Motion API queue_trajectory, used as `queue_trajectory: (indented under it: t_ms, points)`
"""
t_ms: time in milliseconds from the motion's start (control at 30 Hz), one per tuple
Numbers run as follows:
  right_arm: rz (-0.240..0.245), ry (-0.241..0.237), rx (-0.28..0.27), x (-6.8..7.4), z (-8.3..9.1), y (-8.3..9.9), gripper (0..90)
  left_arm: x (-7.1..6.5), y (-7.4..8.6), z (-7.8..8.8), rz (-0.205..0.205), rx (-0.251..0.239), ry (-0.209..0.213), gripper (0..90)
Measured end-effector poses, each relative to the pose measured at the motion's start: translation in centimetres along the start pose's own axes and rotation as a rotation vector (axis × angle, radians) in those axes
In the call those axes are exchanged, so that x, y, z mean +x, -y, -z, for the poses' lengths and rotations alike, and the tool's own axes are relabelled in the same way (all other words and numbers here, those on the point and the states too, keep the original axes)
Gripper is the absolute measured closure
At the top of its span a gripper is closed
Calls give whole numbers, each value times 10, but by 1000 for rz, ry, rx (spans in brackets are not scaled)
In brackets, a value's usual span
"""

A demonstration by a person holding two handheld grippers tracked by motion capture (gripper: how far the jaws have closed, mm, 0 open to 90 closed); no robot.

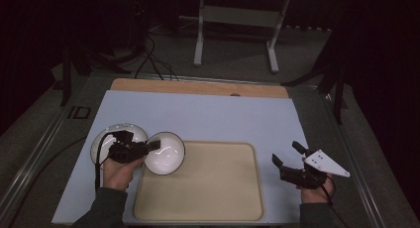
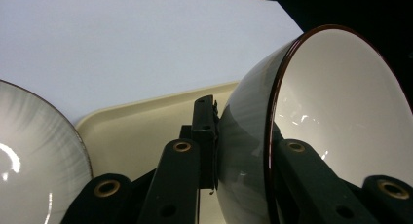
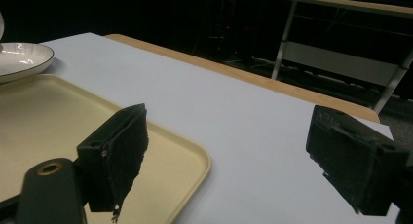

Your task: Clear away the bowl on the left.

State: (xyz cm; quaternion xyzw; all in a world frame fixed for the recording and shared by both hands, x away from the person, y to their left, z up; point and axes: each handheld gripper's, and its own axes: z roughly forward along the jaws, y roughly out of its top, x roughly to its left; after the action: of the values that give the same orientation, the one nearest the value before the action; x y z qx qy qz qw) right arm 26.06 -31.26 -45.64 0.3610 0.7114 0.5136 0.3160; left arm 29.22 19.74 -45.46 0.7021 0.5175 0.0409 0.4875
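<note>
Two tools — left tool (image 1: 154, 145) pinching white bowl's (image 1: 166, 153) rim; right tool (image 1: 286, 154) spread, empty

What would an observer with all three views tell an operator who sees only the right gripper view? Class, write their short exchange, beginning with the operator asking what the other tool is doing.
Operator: What is the left tool doing?
Observer: The left tool is shut on the rim of a white bowl, with one jaw inside it and one outside.
Operator: Where is that bowl relative to the tray in front of me?
Observer: In the high view, it sits over the far left corner of the tray, just right of the plate.
</note>
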Motion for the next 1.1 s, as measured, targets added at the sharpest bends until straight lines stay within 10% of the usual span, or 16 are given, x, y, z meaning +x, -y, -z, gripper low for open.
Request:
queue_trajectory:
  t_ms: [1100]
  points:
    - [1, 0, 0, 0, 0, 0, 150, -13, 8, -25, -19, 57, 14, 788]
